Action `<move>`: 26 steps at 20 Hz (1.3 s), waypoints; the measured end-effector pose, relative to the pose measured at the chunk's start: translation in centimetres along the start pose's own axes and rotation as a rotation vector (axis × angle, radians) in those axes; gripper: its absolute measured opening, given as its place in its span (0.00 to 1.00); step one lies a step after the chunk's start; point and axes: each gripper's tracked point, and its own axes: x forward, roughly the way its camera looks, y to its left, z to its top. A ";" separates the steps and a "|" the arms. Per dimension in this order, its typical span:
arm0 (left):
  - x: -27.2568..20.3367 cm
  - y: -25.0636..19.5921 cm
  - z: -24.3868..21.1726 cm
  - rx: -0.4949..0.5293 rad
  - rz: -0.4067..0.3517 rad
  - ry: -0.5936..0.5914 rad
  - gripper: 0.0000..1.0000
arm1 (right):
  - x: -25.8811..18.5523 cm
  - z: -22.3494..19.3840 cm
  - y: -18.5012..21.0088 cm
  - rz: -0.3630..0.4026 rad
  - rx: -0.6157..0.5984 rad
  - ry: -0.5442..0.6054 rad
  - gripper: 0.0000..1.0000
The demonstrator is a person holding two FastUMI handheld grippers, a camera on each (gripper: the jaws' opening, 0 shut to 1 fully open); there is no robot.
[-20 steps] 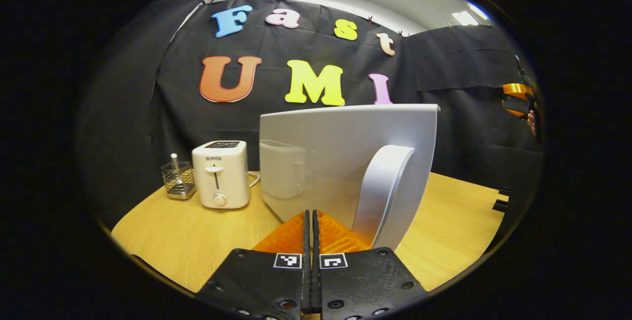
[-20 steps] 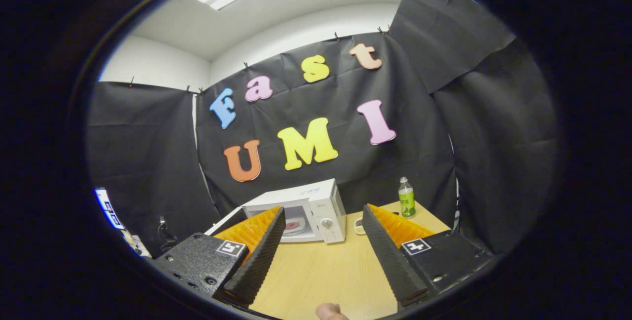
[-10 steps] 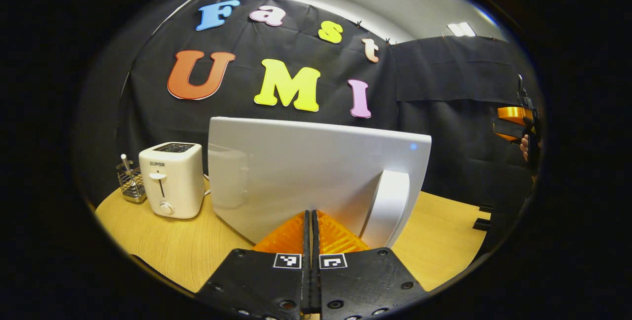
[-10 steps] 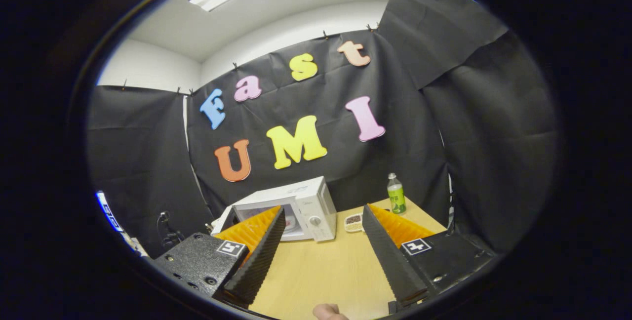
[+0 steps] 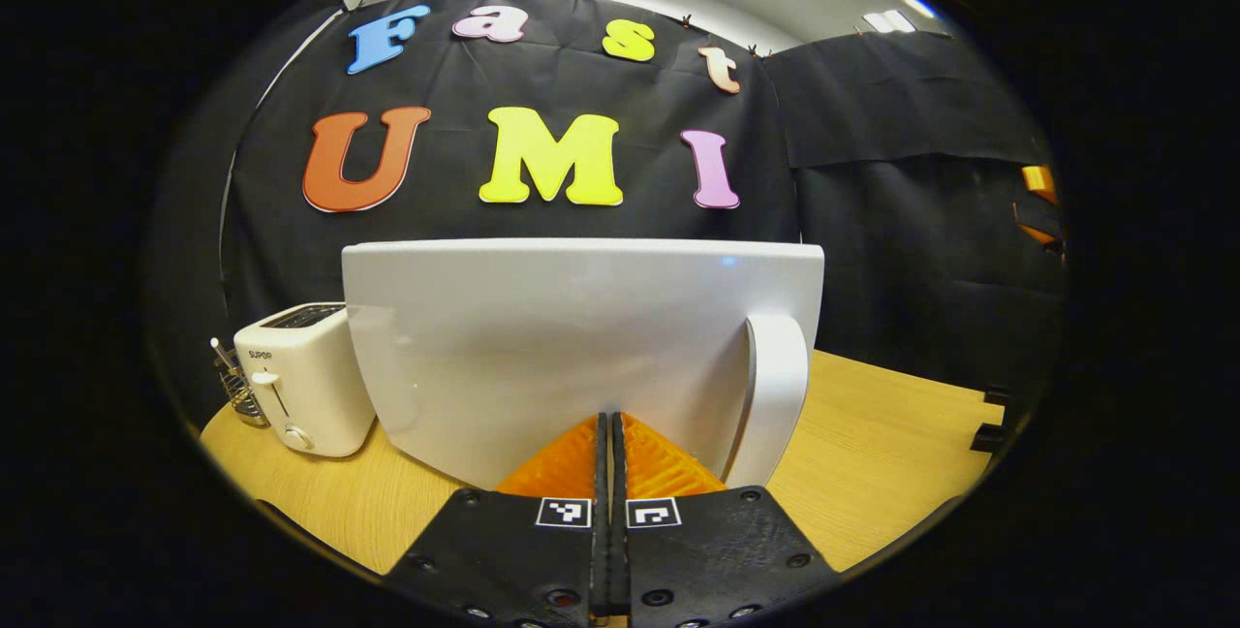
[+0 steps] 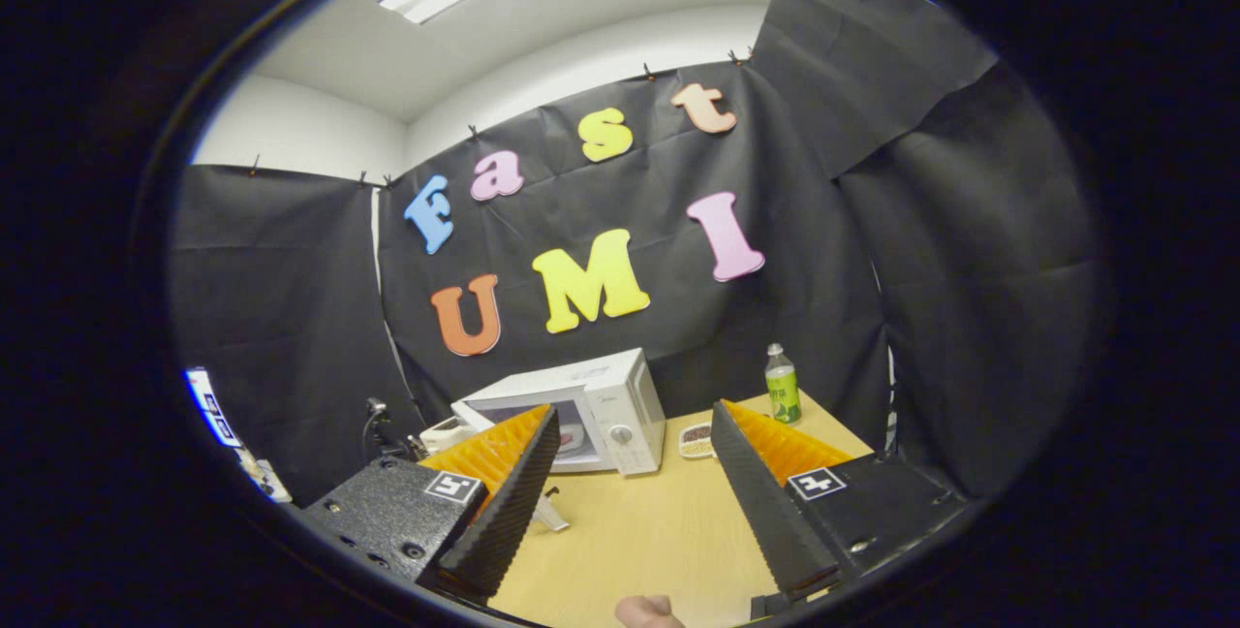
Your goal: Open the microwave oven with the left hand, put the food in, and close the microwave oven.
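Left gripper: ours sits bottom centre of the left gripper view (image 5: pixel 611 434), fingers pressed together with no gap and nothing between them, tips right up against the lower edge of the microwave door.

Microwave door: big white panel (image 5: pixel 572 337) across the middle of the left gripper view, seen from its outer face, with its curved handle (image 5: pixel 775 395) on the right side.

Microwave: in the right gripper view it's a small white box (image 6: pixel 581 410) at the back of the table, lower centre, and we can see something pinkish through the window. Whether the door is fully closed, we can't tell from here.

Right gripper: bottom of the right gripper view (image 6: pixel 630 473), jaws spread wide, holding nothing, hanging over the wooden table (image 6: pixel 639 541).

Food: a small dish (image 6: pixel 695 436) sits just right of the microwave on the table.

Bottle: green one (image 6: pixel 782 395) further right, near the back wall.

Toaster: white (image 5: pixel 300 381), lower left of the left gripper view, just beside the door, wire basket (image 5: pixel 232 386) behind it.
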 end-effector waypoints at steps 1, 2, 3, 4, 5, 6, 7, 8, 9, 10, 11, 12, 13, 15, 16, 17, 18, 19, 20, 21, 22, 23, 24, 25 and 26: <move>1.0 -0.4 0.1 0.007 0.015 0.007 0.00 | -0.3 0.6 0.0 -0.003 -0.021 -0.022 1.00; 2.2 -0.9 0.2 0.008 0.022 0.014 0.00 | -0.7 1.3 0.1 -0.008 -0.043 -0.041 1.00; 3.5 -1.7 0.1 0.007 0.023 0.018 0.00 | -1.1 1.8 0.1 -0.018 -0.062 -0.061 0.89; 4.9 -2.3 0.4 0.007 0.023 0.020 0.00 | -1.3 2.3 0.0 -0.028 -0.077 -0.073 0.89; 6.1 -2.6 0.8 0.014 0.042 0.018 0.00 | -1.7 2.5 0.0 -0.038 -0.089 -0.081 0.89; 7.1 -2.9 1.0 0.016 0.057 0.017 0.00 | -1.8 2.7 -0.1 -0.042 -0.100 -0.086 0.99; 8.2 -3.3 1.1 0.007 0.067 0.015 0.00 | -2.0 2.9 0.1 -0.040 -0.110 -0.093 0.99; 9.2 -3.9 1.1 -0.014 0.064 0.020 0.00 | -2.1 3.1 0.2 -0.035 -0.119 -0.100 0.90; 10.1 -4.2 1.2 -0.020 0.071 0.025 0.00 | -2.1 3.3 0.3 -0.029 -0.127 -0.105 0.89; 10.9 -4.0 1.4 -0.009 0.095 0.023 0.00 | -2.0 3.3 0.4 -0.022 -0.135 -0.104 0.89; 11.6 -4.0 1.3 -0.006 0.105 0.023 0.00 | -2.0 3.1 0.3 -0.015 -0.141 -0.102 0.99; 12.4 -3.9 1.4 -0.007 0.115 0.022 0.00 | -2.0 3.0 0.2 -0.010 -0.144 -0.101 0.90; 13.0 -3.8 1.5 -0.012 0.126 0.022 0.00 | -1.9 3.1 -0.1 -0.009 -0.144 -0.101 0.90; 14.3 -3.6 1.2 -0.040 0.148 0.037 0.00 | -1.6 2.9 -1.1 -0.019 -0.139 -0.100 0.90; 14.9 -3.0 1.0 -0.045 0.174 0.038 0.00 | -1.5 2.8 -1.7 -0.031 -0.136 -0.099 1.00; 15.1 -2.9 0.8 -0.054 0.172 0.044 0.01 | -1.2 2.7 -2.3 -0.043 -0.137 -0.099 0.91; 15.5 -2.9 0.9 -0.061 0.165 0.034 0.01 | -1.0 2.5 -2.8 -0.050 -0.132 -0.098 1.00; 15.9 -2.9 1.1 -0.066 0.160 0.023 0.01 | -0.8 2.4 -3.0 -0.049 -0.120 -0.101 1.00; 16.3 -2.1 0.3 -0.071 0.184 0.064 0.01 | -0.7 2.4 -3.0 -0.041 -0.102 -0.104 0.91; 16.1 -2.7 0.8 -0.096 0.170 0.048 0.03 | -0.5 2.1 -3.2 -0.039 -0.089 -0.100 0.91; 16.2 -2.7 0.6 -0.101 0.174 0.052 0.04 | -0.4 1.7 -3.6 -0.044 -0.083 -0.092 1.00; 16.3 -2.7 0.5 -0.094 0.179 0.054 0.03 | -0.2 1.4 -3.9 -0.049 -0.077 -0.084 1.00; 16.3 -2.6 0.4 -0.081 0.183 0.053 0.04 | -0.1 1.2 -4.0 -0.054 -0.071 -0.074 1.00; 16.2 -2.5 0.3 -0.062 0.190 0.055 0.04 | 0.0 1.0 -4.0 -0.058 -0.066 -0.065 1.00; 16.0 -2.2 -0.2 -0.037 0.206 0.074 0.06 | 0.0 0.9 -4.0 -0.062 -0.068 -0.058 0.90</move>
